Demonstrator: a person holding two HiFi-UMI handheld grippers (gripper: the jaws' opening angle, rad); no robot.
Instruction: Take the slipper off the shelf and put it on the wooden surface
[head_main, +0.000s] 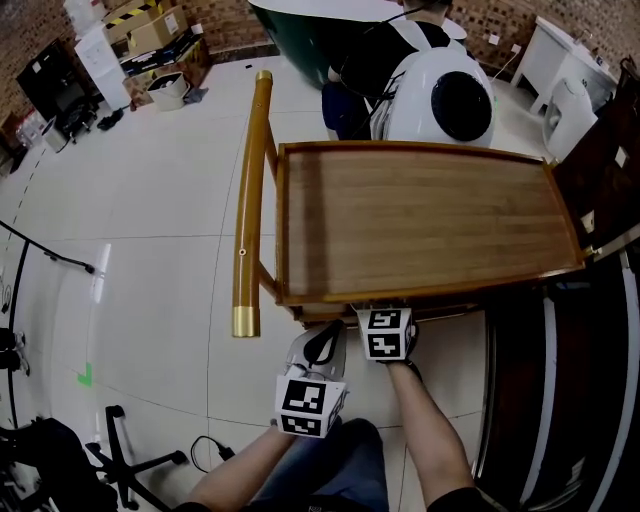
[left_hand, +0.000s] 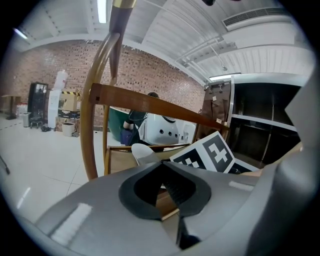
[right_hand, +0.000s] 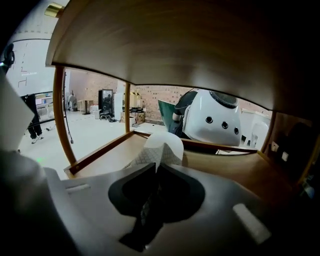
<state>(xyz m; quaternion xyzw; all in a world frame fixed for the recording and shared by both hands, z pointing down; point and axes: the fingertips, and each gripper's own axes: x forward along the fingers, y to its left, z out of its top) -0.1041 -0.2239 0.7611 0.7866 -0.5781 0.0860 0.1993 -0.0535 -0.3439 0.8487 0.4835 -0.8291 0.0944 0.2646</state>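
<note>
Slipper (right_hand: 160, 147): white, soft, rounded toe, diamond-patterned sole. It is found on lower shelf (right_hand: 105, 156), under top board (head_main: 420, 215). Its near edge is pinched by R gripper (right_hand: 156, 169), jaws nearly together. L gripper (left_hand: 162, 164) is held just beside, jaws pressed together, nothing betw. Top board: smooth, straight-grained wood w/ raised rim. Headroom under it is low; shelf front is open to tiled floor (head_main: 150, 200).

Head view looks steeply down on the wooden top (head_main: 420, 220); 2 gripper views, close, share the lower shelf (right_hand: 110, 155).
</note>
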